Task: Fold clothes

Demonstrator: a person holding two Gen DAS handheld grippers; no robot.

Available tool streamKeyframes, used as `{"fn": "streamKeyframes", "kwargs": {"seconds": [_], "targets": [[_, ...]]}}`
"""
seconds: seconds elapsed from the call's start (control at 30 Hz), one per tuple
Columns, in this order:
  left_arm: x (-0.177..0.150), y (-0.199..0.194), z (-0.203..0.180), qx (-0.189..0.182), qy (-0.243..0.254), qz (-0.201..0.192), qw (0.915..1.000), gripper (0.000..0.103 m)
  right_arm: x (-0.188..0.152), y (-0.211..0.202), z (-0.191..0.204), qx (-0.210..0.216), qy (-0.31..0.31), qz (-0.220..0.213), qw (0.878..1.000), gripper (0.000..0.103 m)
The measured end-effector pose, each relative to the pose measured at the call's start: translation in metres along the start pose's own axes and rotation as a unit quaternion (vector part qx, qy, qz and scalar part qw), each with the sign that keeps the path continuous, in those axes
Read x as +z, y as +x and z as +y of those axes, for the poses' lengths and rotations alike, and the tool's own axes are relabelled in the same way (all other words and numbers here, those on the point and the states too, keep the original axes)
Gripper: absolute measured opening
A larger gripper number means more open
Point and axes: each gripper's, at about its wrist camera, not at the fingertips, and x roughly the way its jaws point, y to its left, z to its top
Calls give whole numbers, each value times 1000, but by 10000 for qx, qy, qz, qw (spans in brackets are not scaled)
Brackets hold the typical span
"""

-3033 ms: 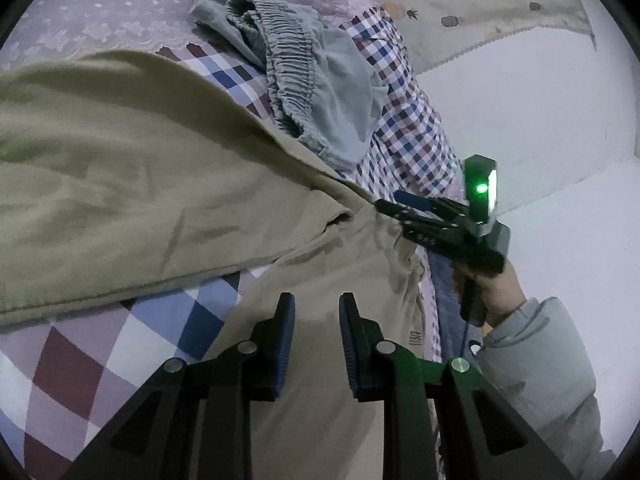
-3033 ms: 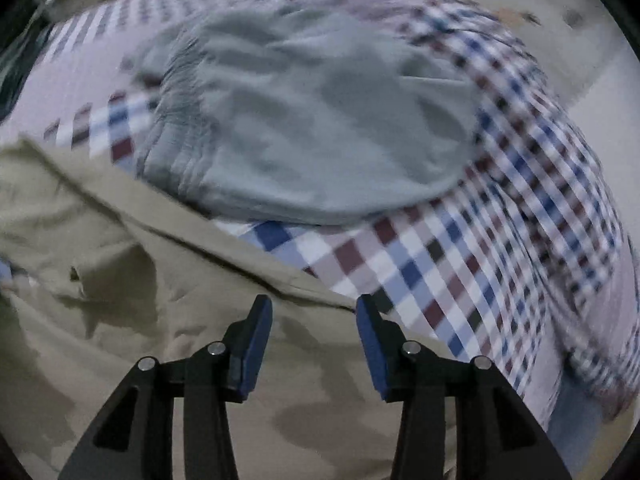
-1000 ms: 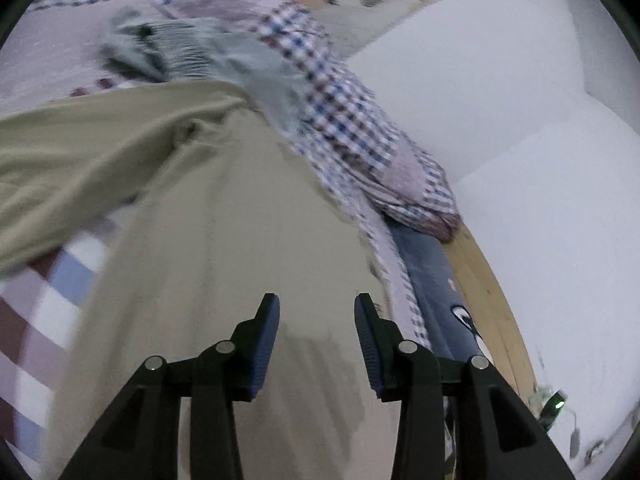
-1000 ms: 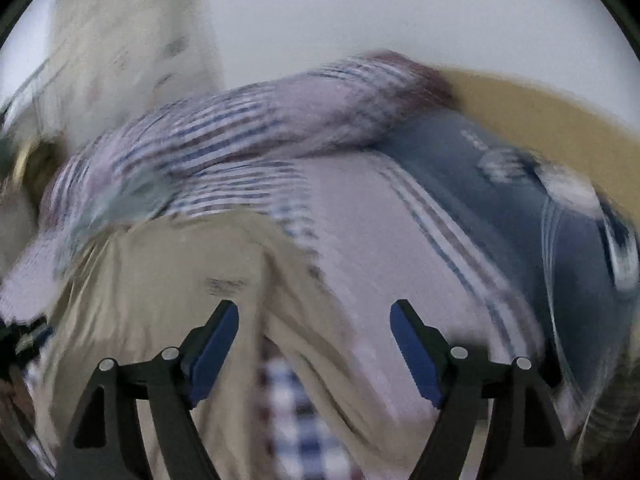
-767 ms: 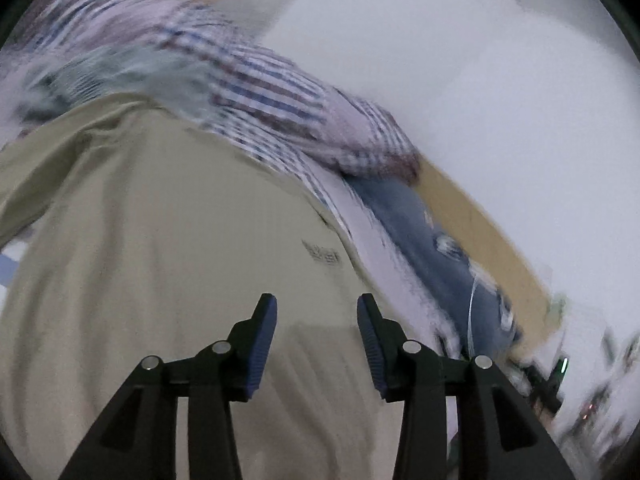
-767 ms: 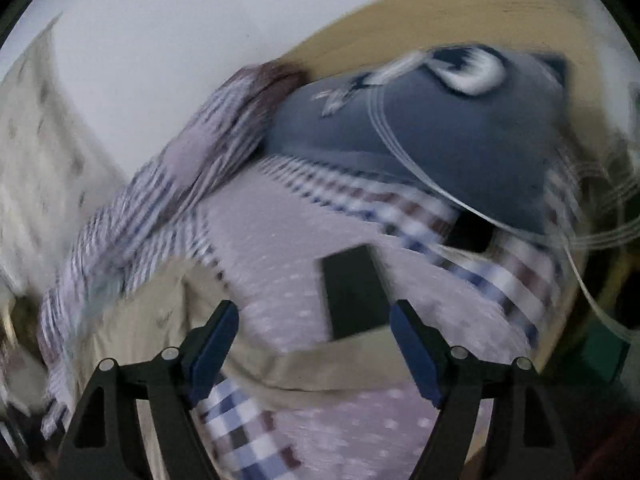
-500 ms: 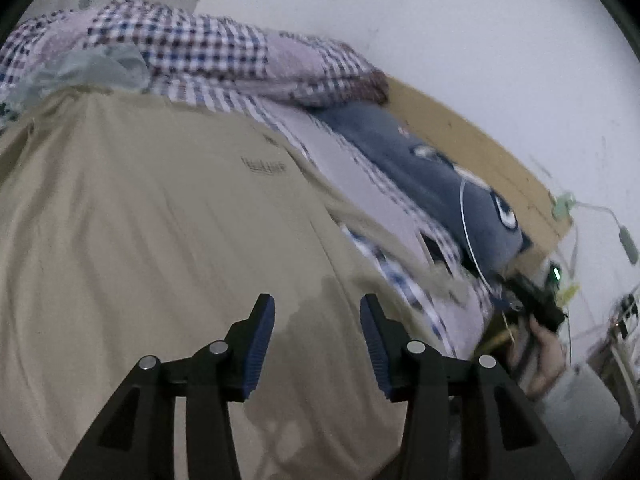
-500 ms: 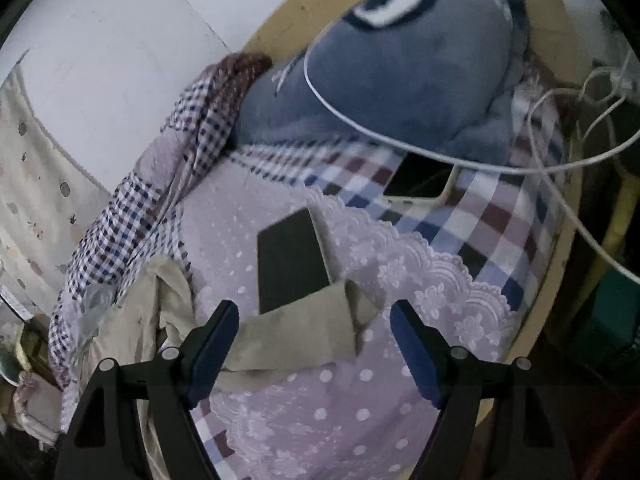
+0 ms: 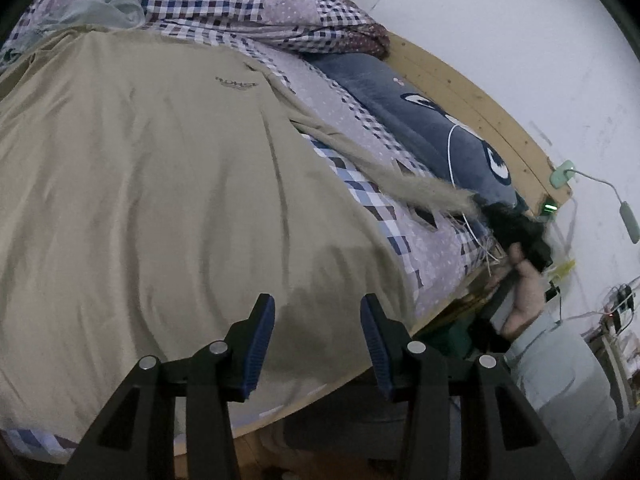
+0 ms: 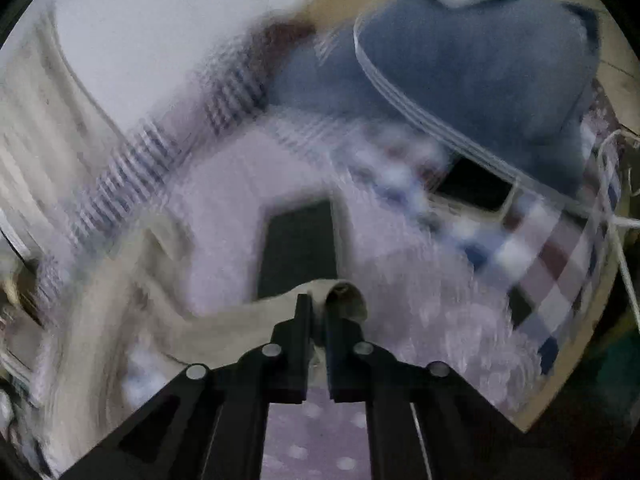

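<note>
A beige shirt (image 9: 160,184) lies spread over the bed, a small logo on its chest. My left gripper (image 9: 316,320) hovers open above its lower hem, nothing between the fingers. One beige sleeve (image 9: 424,192) stretches out to the right toward my right gripper (image 9: 516,228), which a hand (image 9: 524,296) holds at the bed's edge. In the right wrist view the right gripper (image 10: 318,312) is shut on the sleeve's cuff (image 10: 344,296), which curls over the fingertips; this view is blurred by motion.
A blue-grey plush pillow (image 9: 432,124) with a white cable across it lies by the wooden headboard (image 9: 472,92). A checked quilt (image 9: 224,4) and grey garment (image 9: 100,12) sit at the far side. Two dark flat devices (image 10: 298,248) (image 10: 472,190) lie on the lilac sheet.
The right gripper, open half a second ago, has shut on the beige sleeve's cuff and is pulling it outward. The left gripper has stayed open over the shirt's hem.
</note>
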Motion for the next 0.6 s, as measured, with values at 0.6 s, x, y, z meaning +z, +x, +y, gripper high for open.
{"fn": "streamKeyframes", "kwargs": {"seconds": [0.6], "targets": [[-16,32,-43,75,440,378,9983,48,-23,-59,-128,-980,2754,-996,9511,9]]}}
